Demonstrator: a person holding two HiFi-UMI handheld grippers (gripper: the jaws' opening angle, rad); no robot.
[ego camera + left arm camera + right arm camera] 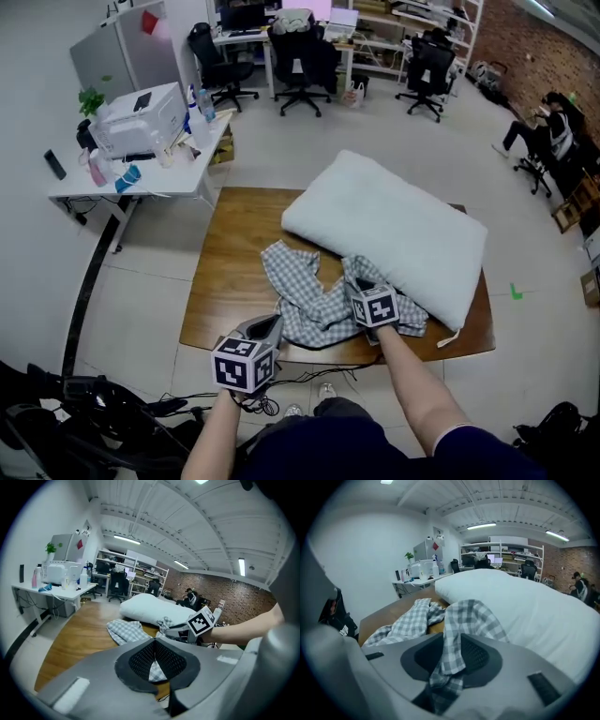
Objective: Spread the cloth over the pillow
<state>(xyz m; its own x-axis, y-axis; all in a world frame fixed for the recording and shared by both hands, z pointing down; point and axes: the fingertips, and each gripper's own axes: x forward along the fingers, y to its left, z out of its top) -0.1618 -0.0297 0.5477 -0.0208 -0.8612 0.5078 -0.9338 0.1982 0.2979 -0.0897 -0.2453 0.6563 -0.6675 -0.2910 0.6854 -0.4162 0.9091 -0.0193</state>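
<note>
A white pillow (394,230) lies slantwise on the wooden table (234,262). A grey-and-white checked cloth (309,291) lies crumpled against the pillow's near side, by the table's front edge. My left gripper (270,324) is at the cloth's near left corner. It is shut, and a bit of checked fabric shows between its pads (154,641). My right gripper (361,283) sits on the cloth's right part, close to the pillow (525,602). A fold of cloth (468,620) runs between its parted jaws (452,637), which do not clamp it.
A white desk (141,183) with a printer and bottles stands beyond the table's left side. Office chairs (300,56) and more desks fill the back of the room. A person (553,131) sits at far right. Cables and dark gear (94,403) lie on the floor at near left.
</note>
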